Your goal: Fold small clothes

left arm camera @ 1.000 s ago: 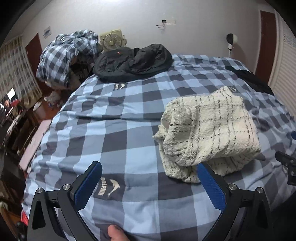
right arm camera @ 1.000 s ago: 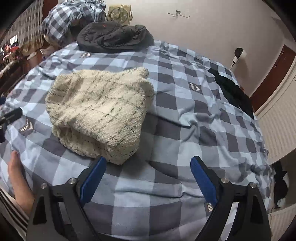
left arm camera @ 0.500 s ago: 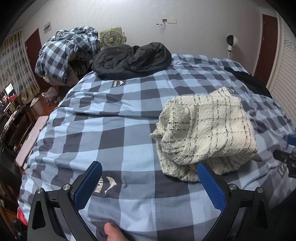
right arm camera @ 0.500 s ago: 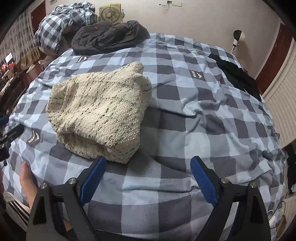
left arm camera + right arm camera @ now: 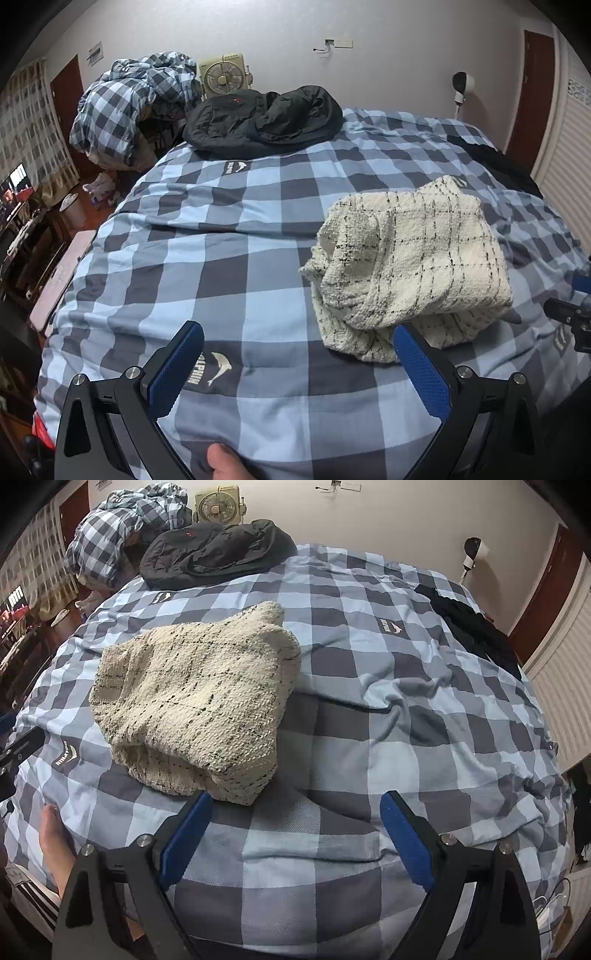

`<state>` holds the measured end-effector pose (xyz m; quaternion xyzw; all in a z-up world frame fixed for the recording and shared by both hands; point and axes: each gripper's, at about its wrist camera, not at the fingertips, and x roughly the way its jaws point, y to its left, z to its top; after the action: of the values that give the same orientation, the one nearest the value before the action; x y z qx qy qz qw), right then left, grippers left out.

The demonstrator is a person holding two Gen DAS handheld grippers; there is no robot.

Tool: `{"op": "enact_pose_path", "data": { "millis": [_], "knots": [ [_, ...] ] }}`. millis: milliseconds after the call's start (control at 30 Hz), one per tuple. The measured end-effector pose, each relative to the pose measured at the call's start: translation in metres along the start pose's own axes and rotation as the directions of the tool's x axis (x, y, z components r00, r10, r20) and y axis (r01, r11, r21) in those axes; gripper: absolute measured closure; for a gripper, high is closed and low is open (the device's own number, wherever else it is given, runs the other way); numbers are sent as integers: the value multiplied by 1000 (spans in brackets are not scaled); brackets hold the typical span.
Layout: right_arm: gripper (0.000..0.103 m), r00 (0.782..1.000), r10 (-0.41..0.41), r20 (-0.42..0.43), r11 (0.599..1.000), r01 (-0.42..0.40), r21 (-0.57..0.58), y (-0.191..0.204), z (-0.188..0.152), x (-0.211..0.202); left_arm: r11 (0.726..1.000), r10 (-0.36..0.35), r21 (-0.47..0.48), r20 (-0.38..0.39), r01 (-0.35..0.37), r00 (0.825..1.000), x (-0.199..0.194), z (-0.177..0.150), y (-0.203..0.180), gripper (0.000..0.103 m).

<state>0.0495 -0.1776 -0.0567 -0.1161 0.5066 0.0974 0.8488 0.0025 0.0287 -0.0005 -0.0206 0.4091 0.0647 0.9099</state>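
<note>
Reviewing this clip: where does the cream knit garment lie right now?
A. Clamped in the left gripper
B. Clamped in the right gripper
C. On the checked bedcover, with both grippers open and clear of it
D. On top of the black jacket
C: the cream knit garment lies bunched on the checked bedcover, while the left gripper and right gripper both stand open with nothing between their pads.

In front of me lies a cream knit garment (image 5: 410, 266) crossed with thin black check lines, folded over into a thick, lumpy bundle. It rests flat on the blue checked bed cover (image 5: 229, 266), its ribbed hem toward me.
</note>
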Motion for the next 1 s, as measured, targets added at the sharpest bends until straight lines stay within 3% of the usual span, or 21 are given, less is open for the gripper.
{"op": "enact_pose_path", "data": {
  "millis": [1000],
  "knots": [
    [13,1000,-10,11,1000,10,-24,4,0,-1,1000,9,-1,4,-9,1000,-1,2,2,0]
  ]
}}
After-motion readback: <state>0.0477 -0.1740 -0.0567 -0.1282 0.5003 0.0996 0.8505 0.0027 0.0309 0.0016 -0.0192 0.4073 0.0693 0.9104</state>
